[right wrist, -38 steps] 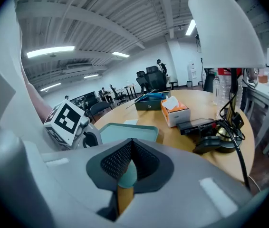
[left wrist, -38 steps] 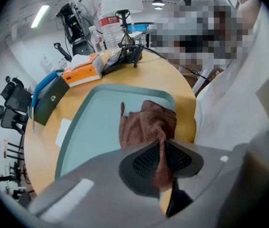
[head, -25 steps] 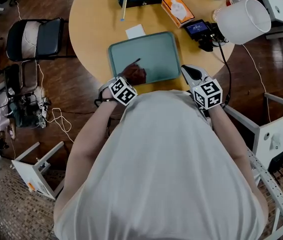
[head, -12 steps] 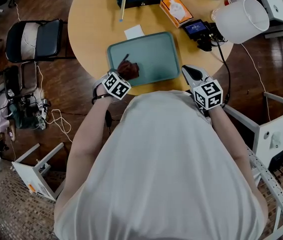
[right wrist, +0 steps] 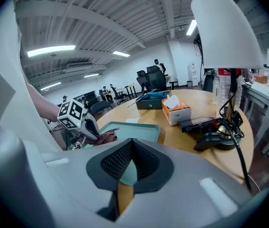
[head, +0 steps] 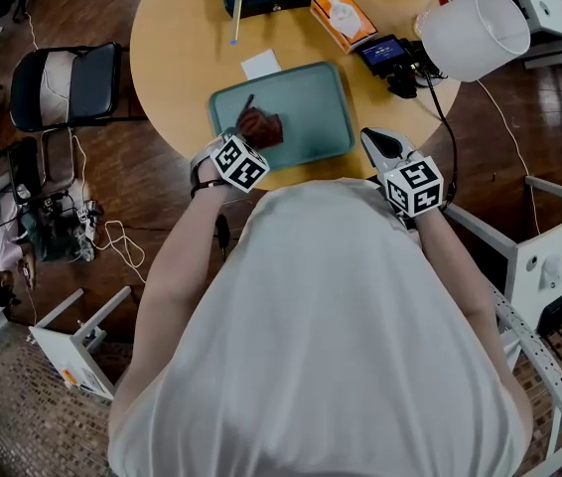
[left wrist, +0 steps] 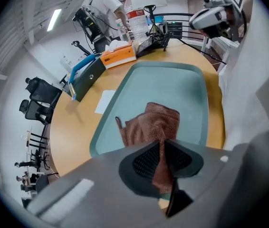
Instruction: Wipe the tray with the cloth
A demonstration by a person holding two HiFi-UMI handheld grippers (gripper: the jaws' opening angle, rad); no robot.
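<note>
We point the left gripper point(left wrist: 165, 170) steeply down at centre-left of the head view, jaws pinching the brown cloth point(left wrist: 156, 120), which lies on the left part of the teal tray point(head: 316, 97). Our right gripper point(head: 378, 145) hangs just right of the tray, tilted gently down, jaws pressed together, empty.

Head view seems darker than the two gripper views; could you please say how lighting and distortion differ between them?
Head view: dim overall, tray readable. Left gripper view: bright, fisheye bends the table edge, cloth sharp. Right gripper view: same fisheye, ceiling lights glare, lamp shade looms large.
</note>
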